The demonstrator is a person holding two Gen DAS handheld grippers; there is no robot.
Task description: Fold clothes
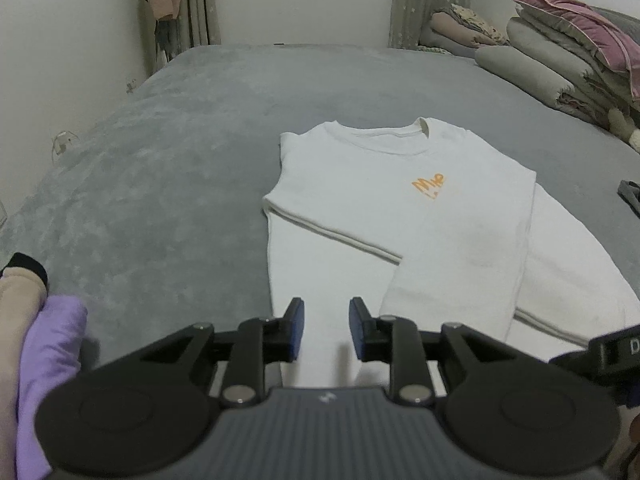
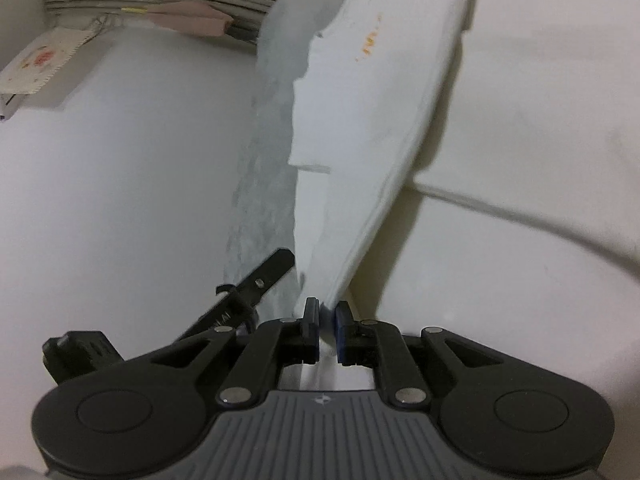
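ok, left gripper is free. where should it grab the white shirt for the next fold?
Probably the bottom hem of the white shirt, the nearest edge, just under the open left gripper. Come in low from the near side: the cloth lies flat on the grey bed cover, so only an edge gives purchase. The right gripper already pinches an edge.
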